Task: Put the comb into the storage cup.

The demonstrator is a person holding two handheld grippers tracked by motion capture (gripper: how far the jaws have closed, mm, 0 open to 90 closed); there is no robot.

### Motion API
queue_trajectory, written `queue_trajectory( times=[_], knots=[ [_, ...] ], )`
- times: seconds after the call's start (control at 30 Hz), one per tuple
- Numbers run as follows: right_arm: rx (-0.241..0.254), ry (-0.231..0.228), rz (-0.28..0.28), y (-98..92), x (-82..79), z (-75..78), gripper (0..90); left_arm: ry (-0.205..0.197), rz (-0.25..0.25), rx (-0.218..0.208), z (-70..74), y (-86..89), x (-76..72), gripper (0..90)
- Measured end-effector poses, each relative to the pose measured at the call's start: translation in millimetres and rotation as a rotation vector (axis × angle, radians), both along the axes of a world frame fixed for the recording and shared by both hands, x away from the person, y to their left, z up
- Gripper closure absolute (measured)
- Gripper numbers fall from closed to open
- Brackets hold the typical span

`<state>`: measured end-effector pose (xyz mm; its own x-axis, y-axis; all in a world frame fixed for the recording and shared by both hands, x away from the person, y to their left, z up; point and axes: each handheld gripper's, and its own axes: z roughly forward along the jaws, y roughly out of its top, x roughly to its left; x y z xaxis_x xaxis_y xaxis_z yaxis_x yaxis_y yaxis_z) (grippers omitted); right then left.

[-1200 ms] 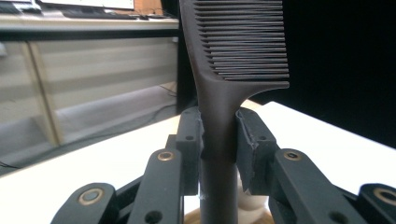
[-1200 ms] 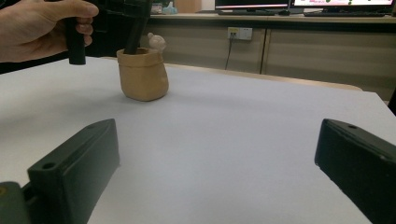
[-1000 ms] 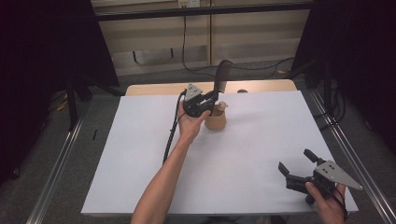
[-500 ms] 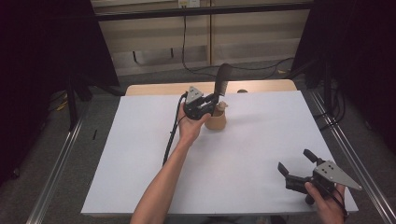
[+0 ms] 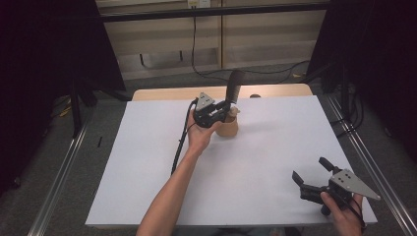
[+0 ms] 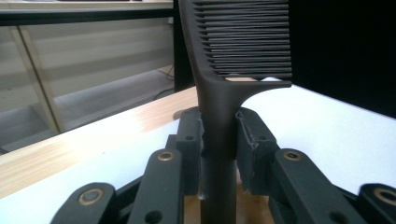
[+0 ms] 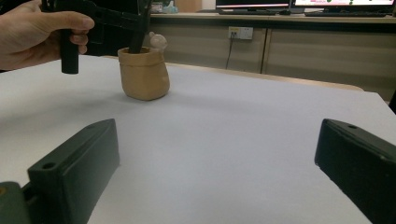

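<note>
A black comb [image 5: 234,86] stands upright with its handle down in a small tan pouch-shaped holder [image 5: 227,127] near the far middle of the white table. My left gripper [image 5: 222,111] is shut on the comb's handle [image 6: 217,135]; both pads press its sides just above the holder [image 7: 142,73]. The comb's teeth [image 6: 247,39] point right in the left gripper view. A small pale round object [image 7: 158,41] pokes out of the holder beside the comb. My right gripper [image 5: 311,171] rests open near the front right corner, nothing between its fingers [image 7: 77,163].
The white mat [image 5: 147,162] covers most of a wooden table [image 5: 162,93], whose far edge shows bare wood. A black cable [image 5: 181,145] trails from the left gripper along the forearm. Metal rails [image 5: 59,172] run along both sides of the table.
</note>
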<state>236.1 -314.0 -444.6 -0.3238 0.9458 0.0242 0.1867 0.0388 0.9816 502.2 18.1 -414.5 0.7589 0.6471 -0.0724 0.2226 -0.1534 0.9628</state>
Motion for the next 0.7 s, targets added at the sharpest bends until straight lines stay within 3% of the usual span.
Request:
queue_trajectory(
  times=[0.3, 0.5, 0.7],
  knots=[
    [-0.003, 0.002, 0.001, 0.1, 0.5, -0.2, 0.0, 0.014, 0.001, 0.019, -5.7, 0.0, -1.5, 72.8],
    [-0.004, 0.003, 0.003, 0.2, 0.8, -0.4, 0.0, 0.045, -0.012, 0.026, -9.7, 2.9, -0.3, 72.8],
    [-0.004, 0.004, 0.002, 0.3, 0.8, -0.4, 0.0, 0.036, -0.023, 0.037, -9.2, 2.0, -1.6, 72.7]
  ],
)
